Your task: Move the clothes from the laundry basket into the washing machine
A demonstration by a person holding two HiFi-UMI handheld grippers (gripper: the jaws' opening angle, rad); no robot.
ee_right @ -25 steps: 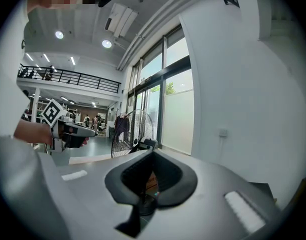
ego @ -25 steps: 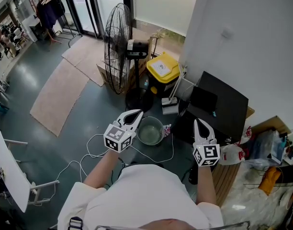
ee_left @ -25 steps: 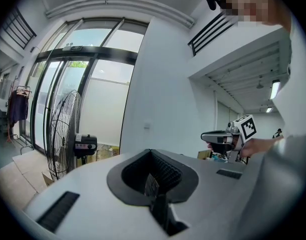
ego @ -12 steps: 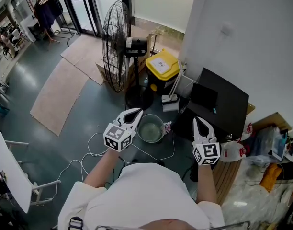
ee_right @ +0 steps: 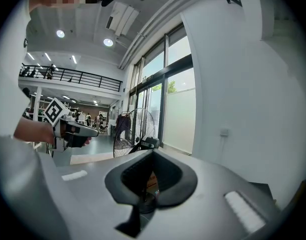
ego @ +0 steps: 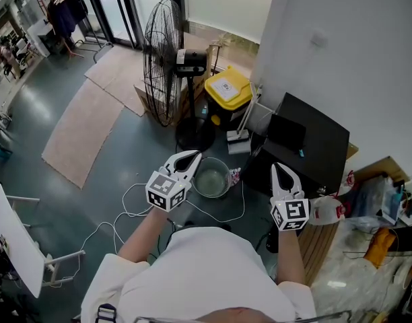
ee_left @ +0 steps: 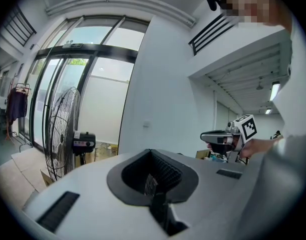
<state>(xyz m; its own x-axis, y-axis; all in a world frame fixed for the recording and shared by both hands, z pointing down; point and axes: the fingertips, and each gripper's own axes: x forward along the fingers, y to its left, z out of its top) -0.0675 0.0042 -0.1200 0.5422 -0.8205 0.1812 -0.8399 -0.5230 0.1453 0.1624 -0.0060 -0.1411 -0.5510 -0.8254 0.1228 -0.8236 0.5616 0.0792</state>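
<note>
The person's left claw (ego: 194, 157) and right claw (ego: 279, 170), each closed with nothing between the jaws, above the grey floor (ego: 125, 147). Just beyond their tips is a round translucent basin (ego: 211, 180) among white cables (ego: 135, 204). Farther off stand a black pedestal fan (ego: 162, 62) and a yellow-lidded black bin (ego: 227, 89) by the white wall (ego: 327, 46).

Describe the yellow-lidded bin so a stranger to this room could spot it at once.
Start at the tall black pedestal fan standing on the grey floor by the corner of the white wall. Between the fan and that wall sits a low bin; its bright yellow lid with a white label marks it out from its dark neighbours.
</note>
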